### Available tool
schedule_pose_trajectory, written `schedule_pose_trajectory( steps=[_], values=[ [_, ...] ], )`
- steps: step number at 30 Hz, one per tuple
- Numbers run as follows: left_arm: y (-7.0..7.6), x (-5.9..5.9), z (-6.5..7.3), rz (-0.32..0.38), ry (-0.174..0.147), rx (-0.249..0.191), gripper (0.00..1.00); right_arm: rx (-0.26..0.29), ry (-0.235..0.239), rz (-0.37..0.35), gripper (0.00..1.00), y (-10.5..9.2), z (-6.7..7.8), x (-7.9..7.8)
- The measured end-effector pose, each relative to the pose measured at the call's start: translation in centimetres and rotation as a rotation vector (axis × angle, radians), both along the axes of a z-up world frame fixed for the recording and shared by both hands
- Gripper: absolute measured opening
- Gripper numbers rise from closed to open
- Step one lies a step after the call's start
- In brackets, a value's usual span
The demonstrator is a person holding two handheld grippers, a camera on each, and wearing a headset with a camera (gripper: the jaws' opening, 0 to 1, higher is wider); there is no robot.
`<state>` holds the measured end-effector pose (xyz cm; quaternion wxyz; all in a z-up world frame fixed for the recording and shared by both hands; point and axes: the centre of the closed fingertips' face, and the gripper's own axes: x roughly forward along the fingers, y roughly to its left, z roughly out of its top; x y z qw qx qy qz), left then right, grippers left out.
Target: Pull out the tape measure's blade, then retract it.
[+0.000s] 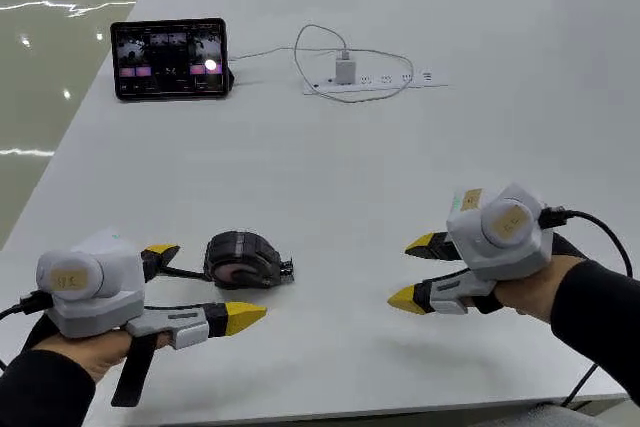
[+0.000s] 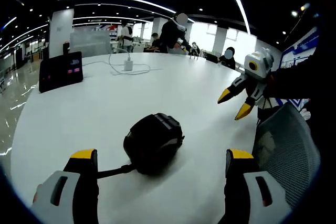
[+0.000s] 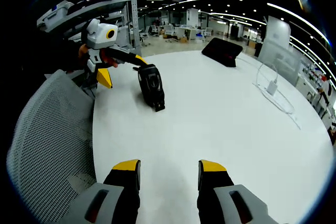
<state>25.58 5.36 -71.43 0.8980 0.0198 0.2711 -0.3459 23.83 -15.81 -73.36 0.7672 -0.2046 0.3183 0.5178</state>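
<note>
Both are gaping wide, holding nothing: left gripper (image 1: 210, 281) is framing tape measure (image 1: 245, 259) nr table (image 1: 400, 147) front edge; right gripper (image 1: 408, 272) is hovering well apart, bare top btwn. Left gripper view is showing mesh chair (image 2: 286, 145) by edge.

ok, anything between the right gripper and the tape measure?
Nothing visible. Only bare table lies between the right gripper and the tape measure. The left gripper is open on the tape measure's far side, with the tape measure just ahead of its jaws, so it is out of the right gripper's path.
</note>
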Motion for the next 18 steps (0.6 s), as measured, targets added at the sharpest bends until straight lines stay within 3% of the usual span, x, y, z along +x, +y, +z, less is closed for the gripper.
schedule_pose_trajectory(
  steps=[7,9,12,18],
  values=[
    [1.2,-0.6,-0.6,-0.002,0.037,0.012,0.99,-0.003,-0.003,-0.02,0.51,-2.1,0.2,-0.5],
    [1.5,-0.8,-0.8,-0.013,0.033,0.03,0.99,0.0,0.0,-0.042,0.53,-3.0,0.2,-0.5],
    [1.7,-1.3,-1.2,-0.025,0.049,0.05,0.99,0.024,-0.001,-0.07,0.56,-4.1,0.3,-0.4],
    [2.4,-1.6,-1.1,-0.029,0.061,0.044,0.99,0.056,-0.012,-0.13,0.65,-6.9,0.5,-0.2]
  ],
)
